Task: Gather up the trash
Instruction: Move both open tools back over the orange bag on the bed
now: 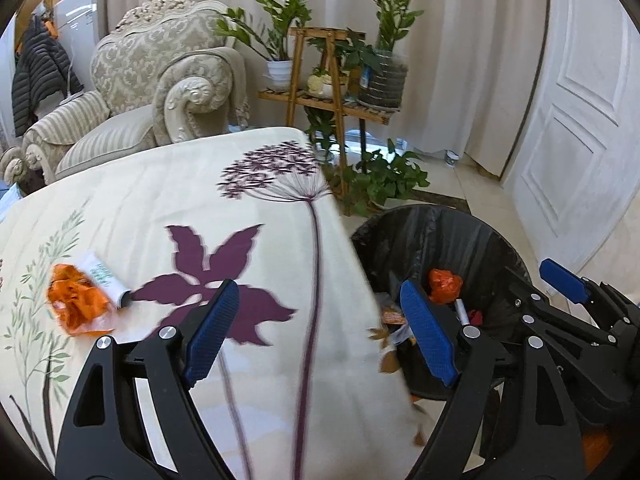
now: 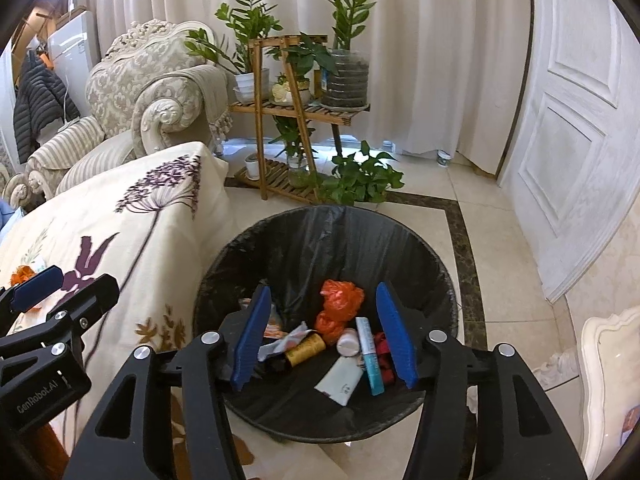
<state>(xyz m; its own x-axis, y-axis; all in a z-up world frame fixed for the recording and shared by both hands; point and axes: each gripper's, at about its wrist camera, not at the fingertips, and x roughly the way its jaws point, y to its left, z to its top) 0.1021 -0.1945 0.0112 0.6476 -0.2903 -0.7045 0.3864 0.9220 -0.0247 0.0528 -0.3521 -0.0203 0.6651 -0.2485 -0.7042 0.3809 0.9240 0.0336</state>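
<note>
Right gripper (image 2: 324, 336) tilts down over the black bin (image 2: 420, 252) at frame centre, jaws parted, empty. Left gripper (image 1: 320, 332) angles above the tablecloth (image 1: 160, 184), wide open, holding nothing.

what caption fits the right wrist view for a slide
Open right gripper above the black-lined bin holding an orange bag, tubes and a thread spool.

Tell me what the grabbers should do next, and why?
Probably swing the left gripper left toward the orange wrapper and the white tube beside it on the flowered tablecloth. Its jaws are open and empty. The right gripper hangs open and empty over the black bin, which already holds trash, so those two pieces look like what is left.
</note>
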